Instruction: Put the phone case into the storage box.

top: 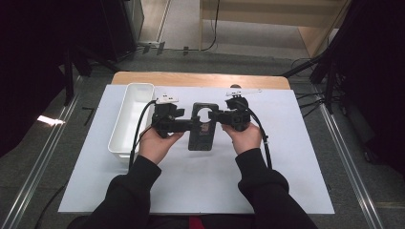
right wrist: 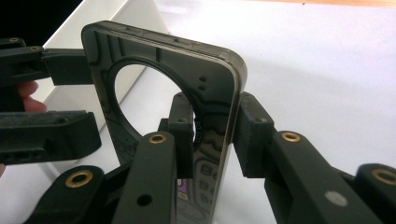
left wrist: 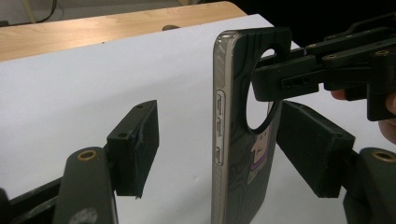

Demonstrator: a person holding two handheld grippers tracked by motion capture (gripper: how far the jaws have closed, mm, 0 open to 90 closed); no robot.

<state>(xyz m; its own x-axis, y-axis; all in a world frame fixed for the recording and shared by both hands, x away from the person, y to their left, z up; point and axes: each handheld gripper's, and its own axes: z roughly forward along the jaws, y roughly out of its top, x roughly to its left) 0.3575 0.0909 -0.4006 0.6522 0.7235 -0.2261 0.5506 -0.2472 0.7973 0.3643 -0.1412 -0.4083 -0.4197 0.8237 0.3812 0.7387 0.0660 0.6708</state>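
Here my right gripper (right wrist: 212, 135) clamps the phone case (right wrist: 187, 65) at its camera cut-out, steadying it while my left gripper (left wrist: 215, 144) straddles it, jaws apart.

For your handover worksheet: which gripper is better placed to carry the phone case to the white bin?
Right. The right gripper is shut on the phone case; the left gripper straddles it without pressing, though nearer the white bin.

white bin (top: 130, 114) crowding left, open sheet (top: 286, 157) right (near side too)
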